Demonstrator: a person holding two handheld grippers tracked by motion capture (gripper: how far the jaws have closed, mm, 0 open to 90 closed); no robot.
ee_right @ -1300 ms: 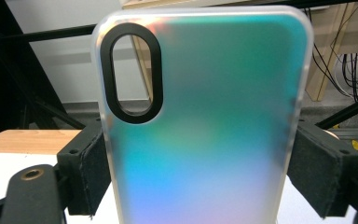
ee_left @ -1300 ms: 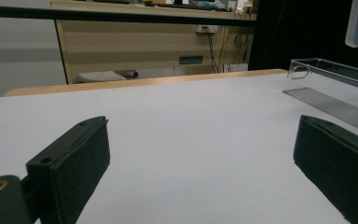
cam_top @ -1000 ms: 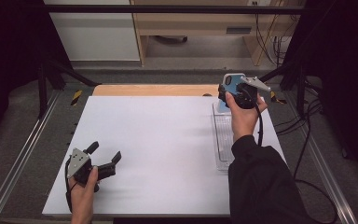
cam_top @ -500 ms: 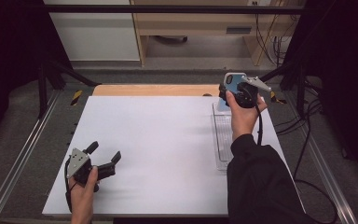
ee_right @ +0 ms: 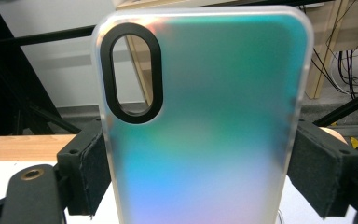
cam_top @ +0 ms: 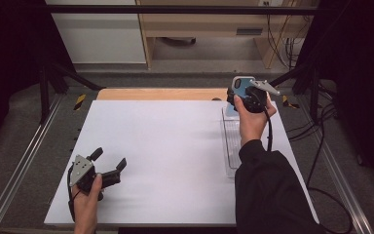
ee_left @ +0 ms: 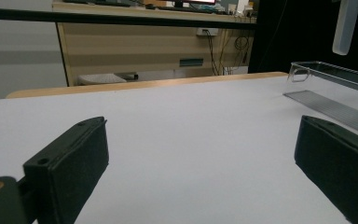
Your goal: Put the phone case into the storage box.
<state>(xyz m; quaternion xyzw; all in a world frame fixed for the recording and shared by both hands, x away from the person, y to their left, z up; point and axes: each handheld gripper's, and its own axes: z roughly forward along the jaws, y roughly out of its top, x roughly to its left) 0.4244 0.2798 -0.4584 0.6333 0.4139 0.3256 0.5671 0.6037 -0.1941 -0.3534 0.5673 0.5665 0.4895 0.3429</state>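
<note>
Up at the far right of the bench, the right tongs (cam_top: 239, 93) are clamping a frosted, translucent phone case with a teal-to-lilac sheen (ee_right: 205, 116), their black padded jaws pressing on its two long edges and holding it upright in the air. Its corners are rounded, its finish is matte, and a black-rimmed oval camera cut-out (ee_right: 131, 72) is sitting near one top corner. Just below the case, a clear, ribbed plastic tray, long and narrow (cam_top: 231, 139), is lying along the right edge of the bench, and the person's dark sleeve (cam_top: 268, 190) is crossing over its near end. Well apart from all this, at the near left, the left tongs (cam_top: 108, 163) are standing wide open with nothing between them, their foam-faced jaws hovering low over bare surface; a grey three-cornered plate (cam_top: 81, 167) is riding on top. The flat white sheet covering the bench (cam_top: 160, 146) is looking smooth and matte, with a strip of pale wood (cam_top: 160, 93) showing along its far edge. Beyond it, a grey carpeted floor (cam_top: 185, 78), a light wooden desk (cam_top: 199, 22), dangling cables (cam_top: 277, 29) and black metal framing (cam_top: 175, 9) are filling the dim room.
</note>
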